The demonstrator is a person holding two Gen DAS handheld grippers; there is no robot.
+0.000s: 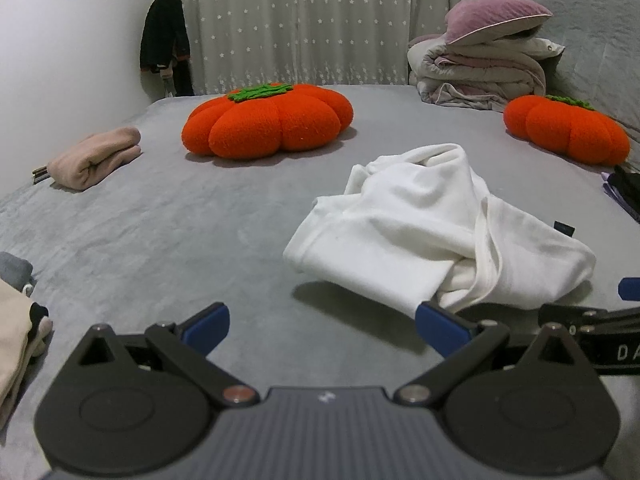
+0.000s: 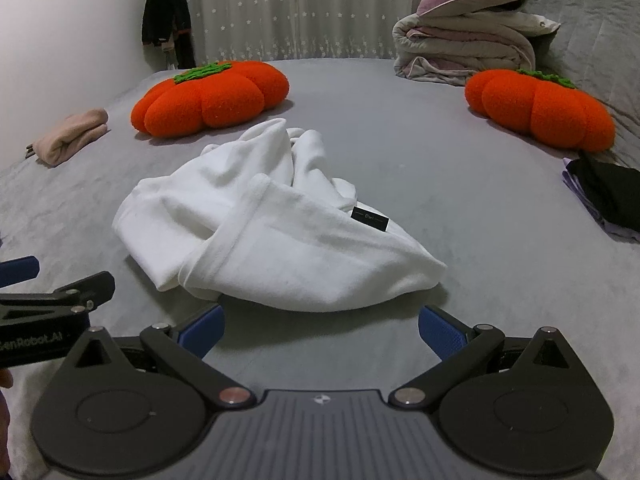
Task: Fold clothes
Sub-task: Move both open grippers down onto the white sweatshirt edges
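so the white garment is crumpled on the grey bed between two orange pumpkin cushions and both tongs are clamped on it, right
Not quite. The white garment does lie crumpled on the grey bed between the two pumpkin cushions, but neither pair of tongs grips it. Both wrist views show the left tongs and right tongs wide open, just short of the cloth.

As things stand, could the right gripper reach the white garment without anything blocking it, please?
Probably yes. The right gripper is open, and the white garment lies crumpled on the grey bed just ahead of its fingers, with only bare sheet between.
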